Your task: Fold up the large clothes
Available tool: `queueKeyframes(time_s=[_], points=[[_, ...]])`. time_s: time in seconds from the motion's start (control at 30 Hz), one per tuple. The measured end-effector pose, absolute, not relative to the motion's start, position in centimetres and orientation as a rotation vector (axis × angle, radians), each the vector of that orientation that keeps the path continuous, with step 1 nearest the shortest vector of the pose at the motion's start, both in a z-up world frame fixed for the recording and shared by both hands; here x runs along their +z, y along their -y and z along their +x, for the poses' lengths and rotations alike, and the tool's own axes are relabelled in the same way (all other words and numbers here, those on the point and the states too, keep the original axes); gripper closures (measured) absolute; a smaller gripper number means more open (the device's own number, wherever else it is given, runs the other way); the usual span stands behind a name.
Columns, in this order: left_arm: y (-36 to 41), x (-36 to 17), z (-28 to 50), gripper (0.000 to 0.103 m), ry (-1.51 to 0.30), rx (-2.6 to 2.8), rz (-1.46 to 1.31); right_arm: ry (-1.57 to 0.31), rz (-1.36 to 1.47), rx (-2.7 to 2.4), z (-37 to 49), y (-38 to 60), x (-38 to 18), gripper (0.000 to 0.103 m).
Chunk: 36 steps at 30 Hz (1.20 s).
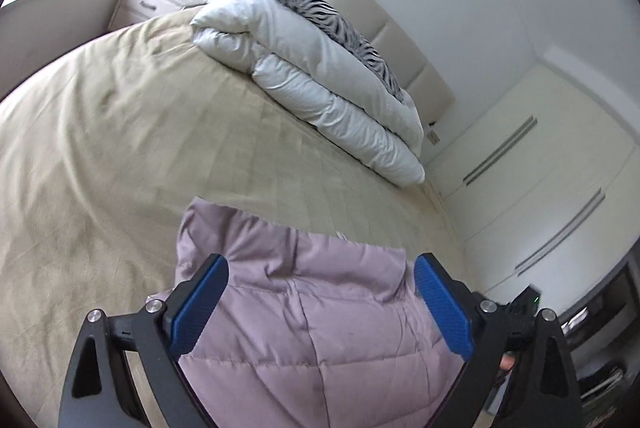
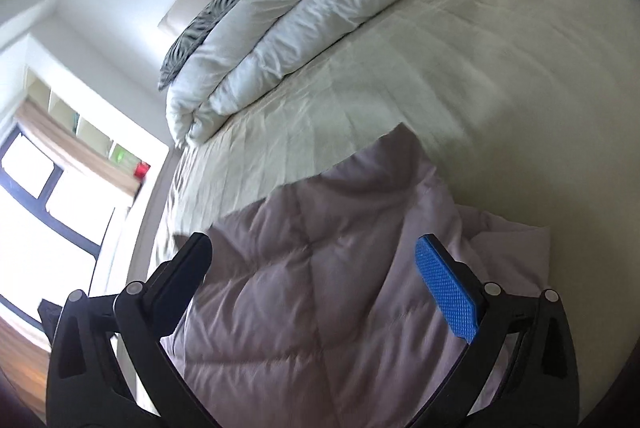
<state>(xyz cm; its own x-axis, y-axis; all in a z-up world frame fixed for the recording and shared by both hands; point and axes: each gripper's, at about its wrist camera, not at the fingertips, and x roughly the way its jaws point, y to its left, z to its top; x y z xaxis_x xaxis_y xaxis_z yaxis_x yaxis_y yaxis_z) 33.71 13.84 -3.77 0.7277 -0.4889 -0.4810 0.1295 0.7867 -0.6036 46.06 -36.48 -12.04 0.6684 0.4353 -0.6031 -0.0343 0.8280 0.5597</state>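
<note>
One quilted mauve down jacket (image 1: pixel 320 308) lies on the bed (image 1: pixel 120 148), spread across its beige bedspread, and it is the only garment in view. In the left wrist view the left tongs (image 1: pixel 320 304) stand wide apart, their two blue pads on either side of the jacket with nothing clamped between them; the jacket runs lengthwise away from the tongs, its far edge ending just past the fingertips toward the head of the bed. In the right wrist view the right tongs (image 2: pixel 316 288) are likewise spread apart, closed on nothing, with the same jacket (image 2: pixel 320 268) filling the gap between the fingers; a point of the fabric reaches ahead of the tongs, and a looser fold of it bunches out beyond the right finger. Whether either pair touches the fabric cannot be told. Far ahead of both tongs lies one folded white duvet (image 1: pixel 320 80), with one zebra-striped pillow (image 1: pixel 340 28) behind it against the padded headboard (image 1: pixel 380 24). One nightstand (image 1: pixel 152 0) stands ahead and left of the left tongs.
</note>
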Motion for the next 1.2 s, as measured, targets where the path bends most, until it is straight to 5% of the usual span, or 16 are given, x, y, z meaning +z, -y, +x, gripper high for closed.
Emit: queueKeyframes(time_s=[0.3,1.2], points=[[-0.2,-6.0,31.6,0.020,-0.757,-0.370,-0.182,-0.889,0.167,0.402,38.9,24.2,-8.9,0.025],[-0.8,-15.5,43.7,0.000,-0.944,-0.246,-0.127,-1.019,0.026,0.274,49.1,21.8,-18.6,0.022]])
